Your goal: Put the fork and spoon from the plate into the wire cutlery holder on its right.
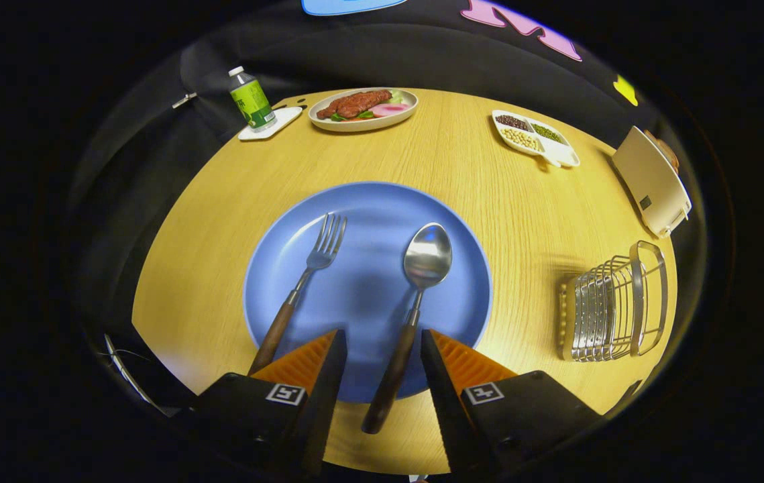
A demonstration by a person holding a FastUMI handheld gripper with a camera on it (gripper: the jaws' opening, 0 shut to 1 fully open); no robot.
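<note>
Fork [308,282] and spoon [415,295] lie side by side on the blue plate [368,201] at the centre of the frame, with the claw [382,355] open above the spoon's handle.

The fork is on the plate's left half, tines pointing up the frame, its wooden handle running off the rim beside the left finger. The spoon's bowl rests right of centre and its dark handle passes between the two spread fingers, touching neither as far as the warped view lets me judge. The wire cutlery holder [613,305] stands on the tabletop [462,161] at the right of the frame, apart from the plate. Along the top of the frame sit a bottle [252,100], a dish of meat [363,109] and a divided tray of beans [534,136]; a toaster [651,181] is at upper right.
</note>
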